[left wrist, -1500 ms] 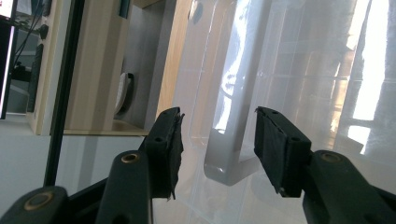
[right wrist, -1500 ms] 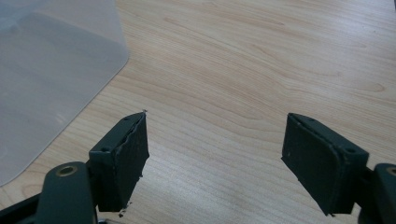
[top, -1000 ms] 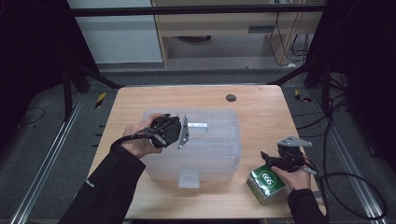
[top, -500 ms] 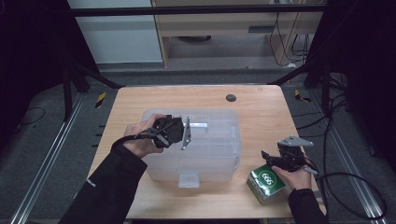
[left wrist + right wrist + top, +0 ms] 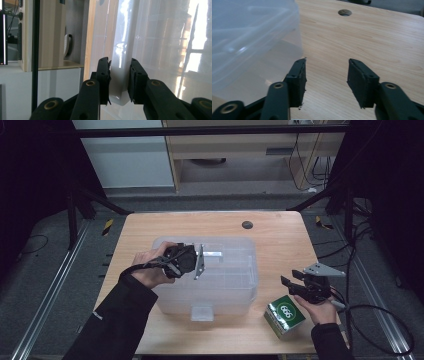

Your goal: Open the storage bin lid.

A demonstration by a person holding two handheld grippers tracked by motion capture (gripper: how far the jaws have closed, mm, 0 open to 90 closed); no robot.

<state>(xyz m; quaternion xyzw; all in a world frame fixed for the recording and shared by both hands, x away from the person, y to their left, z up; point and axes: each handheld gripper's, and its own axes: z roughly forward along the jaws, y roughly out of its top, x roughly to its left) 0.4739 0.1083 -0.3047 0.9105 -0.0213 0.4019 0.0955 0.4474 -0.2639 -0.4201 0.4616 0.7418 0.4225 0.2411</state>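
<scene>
Nearest the person, a green box (image 5: 285, 315) with white lettering sits at the table's (image 5: 280, 240) front edge, just below and to the left of the right claw (image 5: 289, 285). That claw hangs above the wood with nothing between its black pads (image 5: 299, 77); its jaws have just been closing and stand partly apart over bare tabletop. Just to its left the corner of the clear plastic bin (image 5: 249, 37) stands in the way of any sideways sweep, and beyond its tips a dark round hole (image 5: 344, 12) marks the far part of the table.

Farther in, the left claw (image 5: 199, 262) lies level across the bin's left rim, held by the person's left hand (image 5: 150, 269). In the left gripper view its pads (image 5: 103, 75) press from both sides on a translucent upright strip of the bin's wall (image 5: 121, 75), so this claw is clamped on the bin. The bin (image 5: 220, 270) stretches away from that claw to the right and forward, its front latch tab (image 5: 202, 313) below the claw toward the person.

Behind the table stand a pale cabinet (image 5: 125, 160) and a wooden shelf unit (image 5: 240, 150).
</scene>
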